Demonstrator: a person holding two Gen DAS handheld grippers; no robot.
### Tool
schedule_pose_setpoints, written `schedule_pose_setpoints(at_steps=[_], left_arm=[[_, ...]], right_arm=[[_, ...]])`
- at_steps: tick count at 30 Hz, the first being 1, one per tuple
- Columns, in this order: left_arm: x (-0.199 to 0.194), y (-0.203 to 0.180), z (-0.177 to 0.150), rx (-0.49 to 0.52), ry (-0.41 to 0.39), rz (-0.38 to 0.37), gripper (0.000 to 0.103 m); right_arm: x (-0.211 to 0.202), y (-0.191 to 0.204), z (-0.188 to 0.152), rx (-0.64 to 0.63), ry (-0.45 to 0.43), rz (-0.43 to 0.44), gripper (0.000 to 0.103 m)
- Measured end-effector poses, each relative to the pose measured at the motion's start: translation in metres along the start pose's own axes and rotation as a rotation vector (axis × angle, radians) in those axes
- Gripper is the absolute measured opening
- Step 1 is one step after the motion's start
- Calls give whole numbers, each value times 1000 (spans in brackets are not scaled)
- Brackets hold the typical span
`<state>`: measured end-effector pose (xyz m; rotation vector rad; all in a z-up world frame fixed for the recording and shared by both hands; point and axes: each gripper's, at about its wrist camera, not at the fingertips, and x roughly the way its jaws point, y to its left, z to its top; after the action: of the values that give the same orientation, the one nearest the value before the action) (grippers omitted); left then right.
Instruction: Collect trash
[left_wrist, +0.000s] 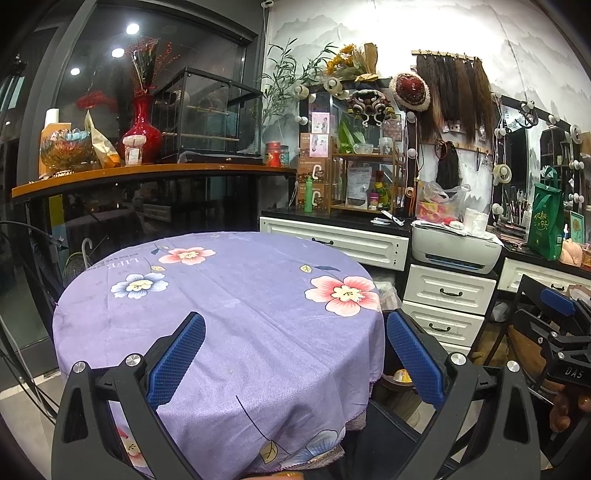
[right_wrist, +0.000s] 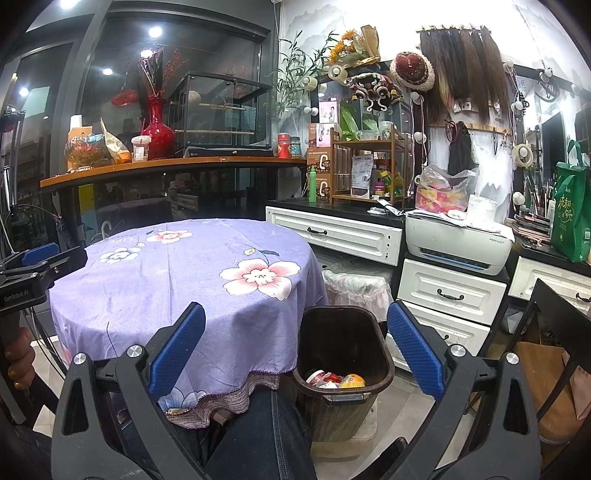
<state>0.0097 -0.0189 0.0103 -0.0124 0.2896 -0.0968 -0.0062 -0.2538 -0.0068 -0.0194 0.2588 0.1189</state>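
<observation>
Holding both tongs out over my lap, I have nothing gripped in either. My left gripper (left_wrist: 295, 354) hangs over the round table with its lilac flowered cloth (left_wrist: 229, 295), its blue ribbed pads spread wide. My right gripper (right_wrist: 295, 354) is just as wide apart, poised above the dark brown plastic waste bin (right_wrist: 343, 365) standing on the floor just beside the table's right edge, next to my denim-clad knee (right_wrist: 258, 439). Inside the bin lies the trash (right_wrist: 334, 380): a small jar, red wrappers and something yellow.
</observation>
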Motion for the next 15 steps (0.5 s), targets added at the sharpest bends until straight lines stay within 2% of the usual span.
schedule_pose_setpoints(at_steps=[15], left_arm=[[0,1,3,7,-4,4,98]], right_arm=[[0,-1,0,1,2,1,97]])
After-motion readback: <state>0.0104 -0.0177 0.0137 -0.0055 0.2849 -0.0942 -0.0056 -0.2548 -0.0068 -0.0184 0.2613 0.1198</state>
